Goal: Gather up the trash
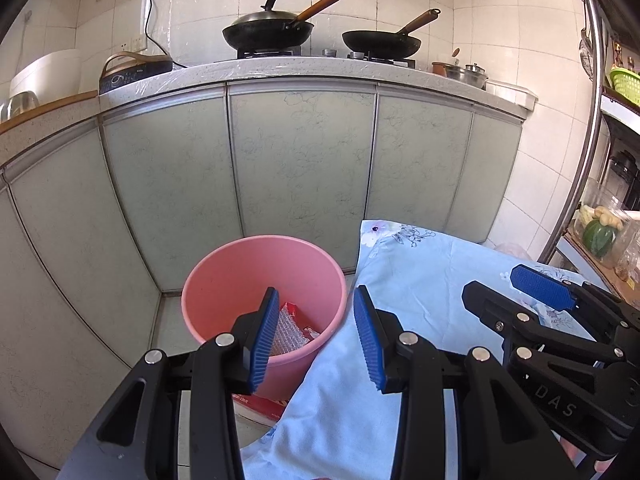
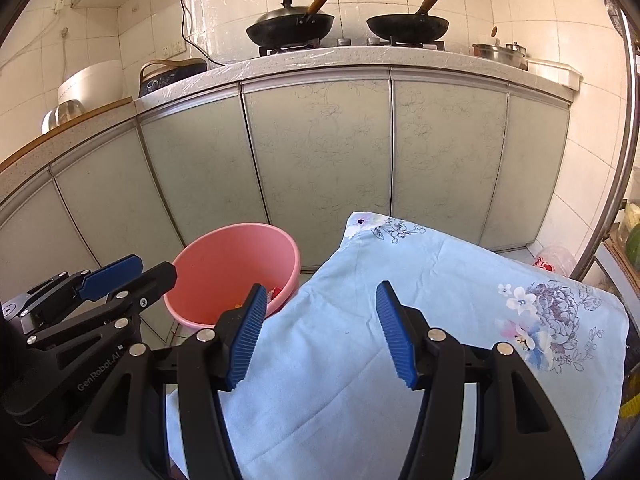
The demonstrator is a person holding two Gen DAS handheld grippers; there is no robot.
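A pink bucket (image 1: 224,280) stands on the floor against the cabinets; it also shows in the right wrist view (image 2: 224,264). Inside lie a clear bubble-wrap piece (image 1: 286,334) and a red wrapper (image 1: 291,309). My left gripper (image 1: 316,338) is open and empty, above the bucket's right rim and the edge of a light blue floral cloth (image 1: 420,280). My right gripper (image 2: 320,330) is open and empty over the same cloth (image 2: 440,300). Each gripper shows in the other's view: the right one (image 1: 532,296) and the left one (image 2: 120,276).
Grey-green cabinet doors (image 1: 300,160) run behind, with two woks (image 1: 268,34) on the stove above. A red packet (image 1: 260,404) lies on the floor under the bucket's near side. A shelf rack (image 1: 608,200) stands right; a pink plastic bag (image 2: 556,260) lies on the floor.
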